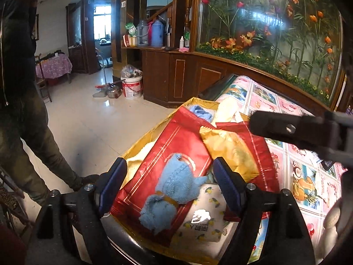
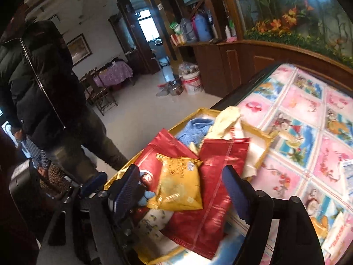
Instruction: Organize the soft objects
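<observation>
**Gold box heaped with packets and cloths at the tabletop's edge**

Nearest the left wrist camera, the left tongs (image 1: 169, 185) stand spread, holding nothing, poised over a blue fluffy cloth (image 1: 169, 192) that lies on a large red foil packet (image 1: 167, 154). Under that packet's near end lies a white lemon-print pack (image 1: 198, 223). The right tongs (image 2: 181, 194) are likewise spread and empty, hovering above a yellow foil packet (image 2: 178, 187) that rests across the two red packets; the second red packet (image 2: 209, 196) lies to its right.

All of this sits in a shallow gold box (image 1: 141, 141) placed at the edge of the tabletop (image 2: 308, 137), which is covered with a pink and blue pictured cloth. At the box's far end lie a second blue cloth (image 2: 194, 128) and a cream cloth (image 2: 227, 119), the cream one draped over the box rim.

Beyond the box, a person in a dark padded jacket (image 2: 39, 84) stands on the pale tiled floor close to the tabletop's edge. Farther back, a white bucket (image 1: 132, 87) and a metal kettle (image 1: 113, 91) sit on the floor beside a wooden cabinet (image 1: 176, 72).
</observation>
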A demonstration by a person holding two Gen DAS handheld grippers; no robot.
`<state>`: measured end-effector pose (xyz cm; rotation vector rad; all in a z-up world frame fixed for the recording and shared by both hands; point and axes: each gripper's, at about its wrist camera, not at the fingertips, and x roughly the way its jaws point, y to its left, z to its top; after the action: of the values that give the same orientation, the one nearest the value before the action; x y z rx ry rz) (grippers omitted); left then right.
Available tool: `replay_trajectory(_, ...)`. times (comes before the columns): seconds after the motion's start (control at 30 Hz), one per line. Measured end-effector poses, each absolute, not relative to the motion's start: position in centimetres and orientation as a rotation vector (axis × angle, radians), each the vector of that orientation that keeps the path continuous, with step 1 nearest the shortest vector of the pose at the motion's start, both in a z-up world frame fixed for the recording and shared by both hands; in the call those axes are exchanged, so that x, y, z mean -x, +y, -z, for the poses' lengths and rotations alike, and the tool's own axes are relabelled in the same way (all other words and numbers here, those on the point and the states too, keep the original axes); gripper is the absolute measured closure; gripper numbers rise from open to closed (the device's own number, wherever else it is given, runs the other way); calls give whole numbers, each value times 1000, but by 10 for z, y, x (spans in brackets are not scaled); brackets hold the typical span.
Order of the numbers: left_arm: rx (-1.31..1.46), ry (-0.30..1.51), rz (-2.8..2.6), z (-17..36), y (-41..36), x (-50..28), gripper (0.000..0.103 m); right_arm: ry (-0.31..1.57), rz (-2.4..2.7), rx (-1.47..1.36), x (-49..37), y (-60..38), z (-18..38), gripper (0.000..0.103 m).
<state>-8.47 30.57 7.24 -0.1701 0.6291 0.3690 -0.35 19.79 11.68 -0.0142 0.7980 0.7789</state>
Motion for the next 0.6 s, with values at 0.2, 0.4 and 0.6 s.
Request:
replay_trajectory(0.2, 96, 558, -424, -88, 284, 93, 20, 728, -641, 72, 23, 159, -118, 15)
replay_trajectory(0.4, 13, 379, -574, -116, 257, 115, 9, 711, -558, 72, 35, 123, -111, 13)
replay_trajectory(0.6, -20, 213, -562, -132, 227, 142, 0, 729, -527, 16, 48, 90, -102, 12)
